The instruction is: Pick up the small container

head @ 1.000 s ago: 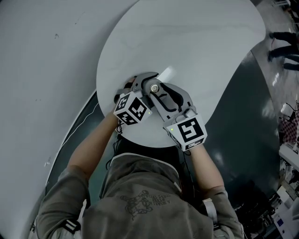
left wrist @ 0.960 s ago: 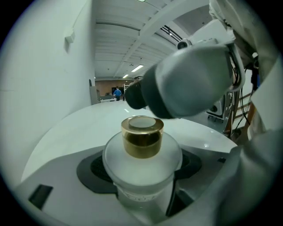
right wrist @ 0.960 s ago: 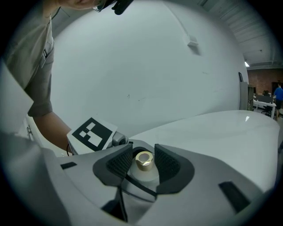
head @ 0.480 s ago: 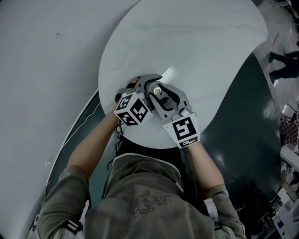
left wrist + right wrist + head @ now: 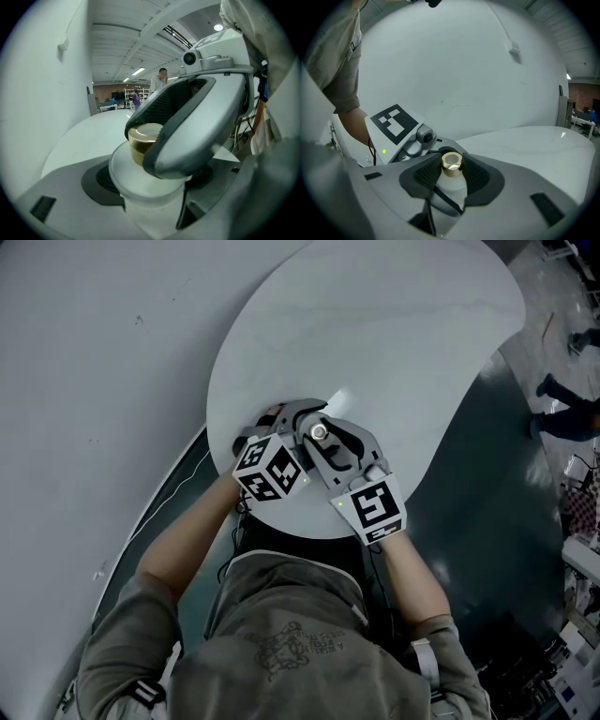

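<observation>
A small frosted white container (image 5: 150,187) with a gold cap (image 5: 143,136) stands upright between the jaws of my left gripper (image 5: 150,199), which is shut on its body. My right gripper (image 5: 452,169) reaches over from the other side. Its dark pads flank the gold cap (image 5: 452,161) very closely, and the jaws are closing with the cap between them. In the head view both grippers meet over the near edge of the round white table (image 5: 394,324), with the gold cap (image 5: 319,431) showing between the right gripper's (image 5: 320,434) fingers. The left gripper's (image 5: 298,420) jaws are mostly hidden there.
A curved white wall (image 5: 94,381) runs along the left. Dark floor (image 5: 487,484) lies to the right of the table, with a person's feet (image 5: 562,399) at the far right. The left gripper view shows people (image 5: 161,77) far off in a hall.
Both grippers have drifted slightly right over the table edge. The right gripper has drawn in toward the left one and its jaws have narrowed around the gold cap.
</observation>
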Demonstrator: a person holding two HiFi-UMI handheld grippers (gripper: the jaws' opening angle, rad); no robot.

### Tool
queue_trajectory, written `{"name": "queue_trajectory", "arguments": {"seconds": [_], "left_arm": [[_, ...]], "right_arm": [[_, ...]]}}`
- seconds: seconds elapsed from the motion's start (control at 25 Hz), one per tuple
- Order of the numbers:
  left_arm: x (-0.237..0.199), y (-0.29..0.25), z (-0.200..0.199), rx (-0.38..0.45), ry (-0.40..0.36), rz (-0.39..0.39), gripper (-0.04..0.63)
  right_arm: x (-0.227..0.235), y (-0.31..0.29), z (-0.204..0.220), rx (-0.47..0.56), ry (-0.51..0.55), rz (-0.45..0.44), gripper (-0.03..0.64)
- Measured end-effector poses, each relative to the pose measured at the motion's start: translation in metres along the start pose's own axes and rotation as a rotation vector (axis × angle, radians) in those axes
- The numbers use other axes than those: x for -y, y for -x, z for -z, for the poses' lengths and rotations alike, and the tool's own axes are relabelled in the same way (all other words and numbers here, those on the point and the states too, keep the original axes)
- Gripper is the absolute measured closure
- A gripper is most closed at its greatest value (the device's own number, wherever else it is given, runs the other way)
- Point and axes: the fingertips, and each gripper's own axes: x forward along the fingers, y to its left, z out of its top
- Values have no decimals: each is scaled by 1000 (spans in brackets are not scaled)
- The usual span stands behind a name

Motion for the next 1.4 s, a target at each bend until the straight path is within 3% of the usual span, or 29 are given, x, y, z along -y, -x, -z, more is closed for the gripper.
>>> {"name": "queue_trajectory", "arguments": {"seconds": [0.32,0.84,1.4], "left_arm": [[-9,43,-71,34,-2,-54,250],[-8,120,-192,79,-101,-132,250],[16,190,-234,96,-144,-155,250]], "right_arm": [[-6,40,-72,42,59,7,474],[-28,119,-188,136,167,56,474],[-83,155,-246,223,244,54,474]]}}
